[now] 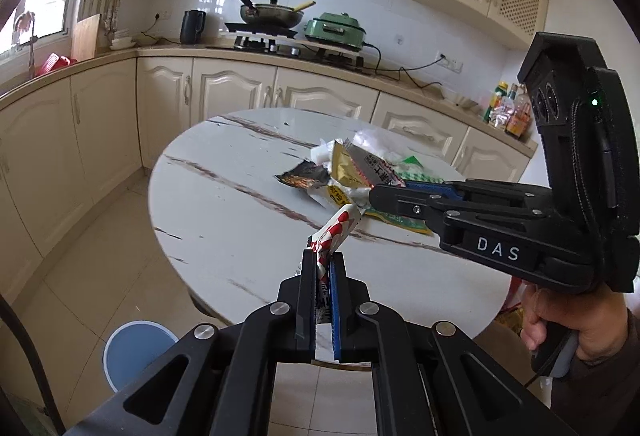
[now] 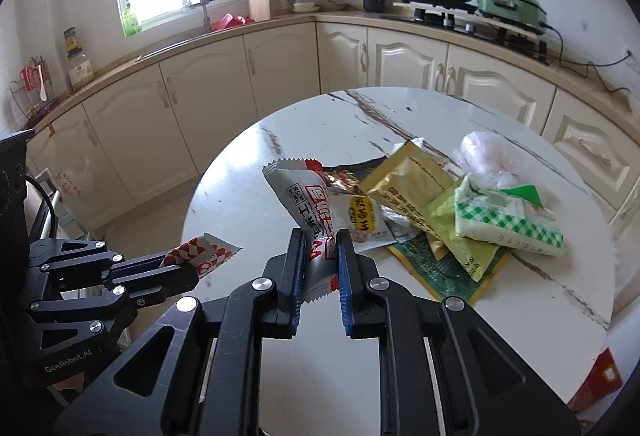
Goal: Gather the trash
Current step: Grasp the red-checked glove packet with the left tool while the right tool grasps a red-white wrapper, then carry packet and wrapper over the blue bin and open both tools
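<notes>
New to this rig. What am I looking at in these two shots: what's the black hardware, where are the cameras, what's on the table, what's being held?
No robot arm: a person holds a handheld two-finger gripper in each hand, with a fisheye camera on each looking along its jaws. One picture is from the left gripper, the other from the right gripper; each view also catches the other gripper. The left is shut on a red-and-white wrapper, the right on a silver-and-red wrapper. More trash, packets and a plastic bag, lies piled on the round marble-look table. A blue bin stands on the floor.
</notes>
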